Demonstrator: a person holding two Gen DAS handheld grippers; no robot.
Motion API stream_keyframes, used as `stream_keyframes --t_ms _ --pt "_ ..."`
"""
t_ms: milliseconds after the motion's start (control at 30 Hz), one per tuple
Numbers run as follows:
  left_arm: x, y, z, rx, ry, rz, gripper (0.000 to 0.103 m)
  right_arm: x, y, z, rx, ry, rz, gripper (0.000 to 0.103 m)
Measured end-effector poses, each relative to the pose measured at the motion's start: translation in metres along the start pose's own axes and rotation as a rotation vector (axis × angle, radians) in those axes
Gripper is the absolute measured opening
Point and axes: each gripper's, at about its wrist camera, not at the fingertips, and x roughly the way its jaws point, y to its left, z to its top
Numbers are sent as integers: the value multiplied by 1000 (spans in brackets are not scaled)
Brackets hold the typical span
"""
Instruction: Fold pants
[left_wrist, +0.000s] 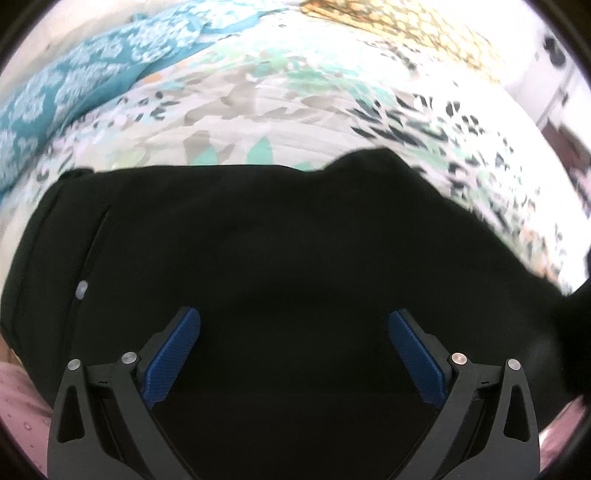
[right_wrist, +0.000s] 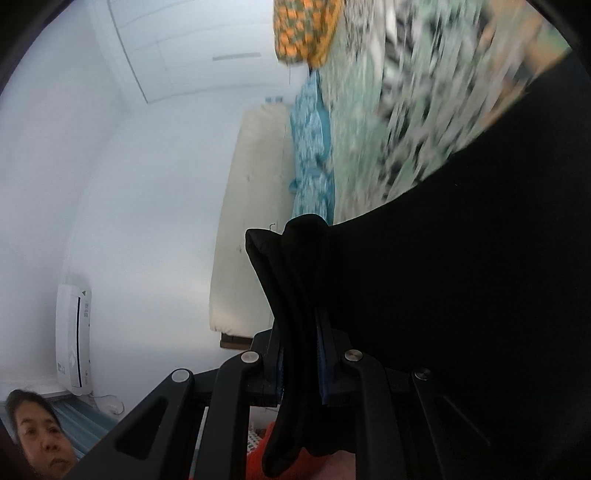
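Note:
Black pants (left_wrist: 277, 251) lie spread on a patterned bedspread (left_wrist: 295, 103) and fill the lower half of the left wrist view. My left gripper (left_wrist: 293, 325) hangs just above them, open and empty, its blue pads (left_wrist: 173, 354) wide apart. In the right wrist view my right gripper (right_wrist: 299, 354) is shut on a bunched fold of the black pants (right_wrist: 461, 258), lifted off the bed. The cloth sticks out past the fingertips and hangs down behind them. The view is tilted sideways.
A teal floral quilt (left_wrist: 74, 81) lies at the far left of the bed and an orange patterned cloth (left_wrist: 406, 22) at the far edge. In the right wrist view are a white headboard (right_wrist: 251, 206), a wall air conditioner (right_wrist: 74, 339) and a person's face (right_wrist: 40, 435).

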Motion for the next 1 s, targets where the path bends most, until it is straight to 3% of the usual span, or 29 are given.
stream_keyframes --t_ms 100,133,167,233,300,400,533,600,700,800,867,1000 --pt "-5 11 4 -42 -3 -33 102 55 1 -6 -48 70 -122 20" --pt "-7 14 5 -47 -5 -38 102 68 3 -8 -70 93 -190 30" --pt "-10 17 6 -55 -7 -46 102 79 4 -10 -88 114 -260 60" --pt "-16 23 6 -77 -8 -70 102 83 8 -6 -91 129 -331 84" --pt "-24 30 5 -120 -6 -129 102 59 20 -5 -126 86 -323 83" --pt "-41 26 5 -128 -12 -251 102 9 45 -1 -270 22 -446 86" --pt "-59 -21 -5 51 -24 -374 101 -59 61 -14 -430 -65 -654 90" --pt "-58 -46 -11 136 -13 -376 98 -92 58 -31 -424 -113 -692 90" --pt "-34 -77 -17 215 61 -322 78 -137 49 -48 -388 -184 -696 90" --pt "-18 -83 -18 210 113 -289 73 -144 50 -52 -387 -226 -688 90" --pt "-17 -87 -20 224 115 -290 62 -143 57 -50 -419 -239 -695 90" --pt "-13 -91 -23 248 124 -247 7 -136 56 -45 -462 -249 -742 90"
